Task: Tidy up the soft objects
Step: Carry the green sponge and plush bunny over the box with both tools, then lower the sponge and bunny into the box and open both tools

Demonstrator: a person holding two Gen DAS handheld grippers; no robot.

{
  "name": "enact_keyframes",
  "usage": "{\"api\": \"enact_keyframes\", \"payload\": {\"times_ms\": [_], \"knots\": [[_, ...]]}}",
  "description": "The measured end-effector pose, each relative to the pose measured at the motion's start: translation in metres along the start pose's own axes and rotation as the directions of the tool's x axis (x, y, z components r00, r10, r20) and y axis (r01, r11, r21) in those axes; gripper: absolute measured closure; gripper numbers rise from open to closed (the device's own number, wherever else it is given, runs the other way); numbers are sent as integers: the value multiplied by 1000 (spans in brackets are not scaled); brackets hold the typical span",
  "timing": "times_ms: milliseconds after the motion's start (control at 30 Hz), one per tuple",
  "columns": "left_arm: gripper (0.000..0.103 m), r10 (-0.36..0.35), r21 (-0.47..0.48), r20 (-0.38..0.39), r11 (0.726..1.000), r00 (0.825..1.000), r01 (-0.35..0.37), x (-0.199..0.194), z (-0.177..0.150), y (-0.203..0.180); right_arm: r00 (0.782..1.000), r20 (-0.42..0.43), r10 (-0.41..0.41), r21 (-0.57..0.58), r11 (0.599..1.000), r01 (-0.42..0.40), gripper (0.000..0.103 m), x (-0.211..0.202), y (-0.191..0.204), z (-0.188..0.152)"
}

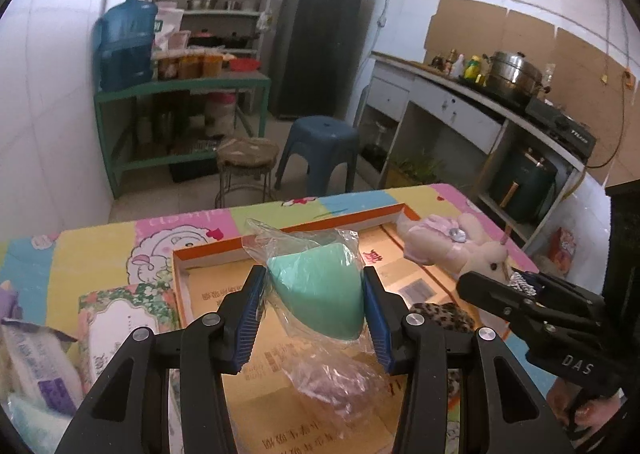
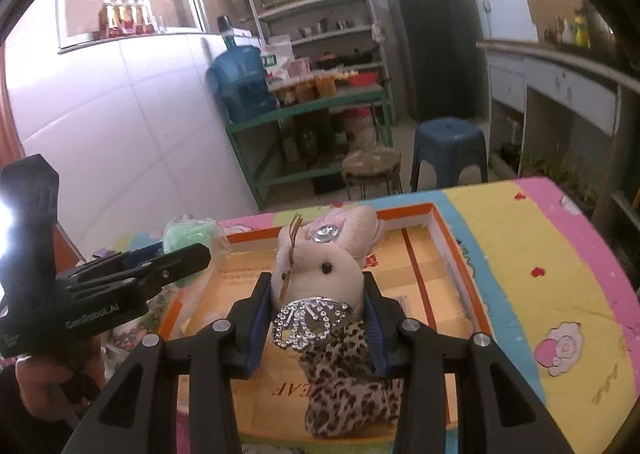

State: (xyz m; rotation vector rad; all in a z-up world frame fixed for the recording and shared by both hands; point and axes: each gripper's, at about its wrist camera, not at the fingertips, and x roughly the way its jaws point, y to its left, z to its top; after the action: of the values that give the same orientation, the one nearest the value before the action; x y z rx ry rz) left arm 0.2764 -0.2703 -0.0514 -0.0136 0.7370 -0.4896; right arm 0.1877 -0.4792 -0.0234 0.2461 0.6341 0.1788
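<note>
My left gripper (image 1: 314,288) is shut on a mint-green sponge in a clear plastic bag (image 1: 318,290), held above the shallow orange-rimmed cardboard box (image 1: 360,215). My right gripper (image 2: 318,292) is shut on a cream plush rabbit (image 2: 324,262) with a sequin collar and a leopard-print body that hangs below the pads, also over the box (image 2: 460,266). In the left wrist view the rabbit (image 1: 460,248) and the right gripper (image 1: 520,292) show at the right. Seen from the right wrist camera, the left gripper (image 2: 172,258) and the bagged sponge (image 2: 190,234) are at the left.
The box lies on a table with a pastel cartoon cloth (image 2: 540,254). Left of the box lie a floral tissue pack (image 1: 120,318) and a white wipes pack (image 1: 36,366). Beyond the table stand a blue stool (image 1: 320,149), a round stool (image 1: 246,157) and a green shelf (image 1: 180,89).
</note>
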Motion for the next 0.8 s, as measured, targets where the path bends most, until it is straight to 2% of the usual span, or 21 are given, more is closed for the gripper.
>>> {"api": "enact_keyframes", "payload": {"times_ms": [300,633,733,800], "knots": [[55,-15,-56,-120,998,993,8,42,-7,12,997,-77,-4,44,999,7,60,38,-15,1],[54,-37,-82,-193,996,981,21,69,-18,13,990,-135,41,87,996,-30,56,62,-25,-8],[52,-45,-90,-224,996,974,25,76,-21,12,988,-146,49,103,994,-34,50,65,-28,-12],[45,-39,-95,-229,995,973,18,77,-22,12,989,-143,36,99,995,-21,36,65,-30,-14]]}}
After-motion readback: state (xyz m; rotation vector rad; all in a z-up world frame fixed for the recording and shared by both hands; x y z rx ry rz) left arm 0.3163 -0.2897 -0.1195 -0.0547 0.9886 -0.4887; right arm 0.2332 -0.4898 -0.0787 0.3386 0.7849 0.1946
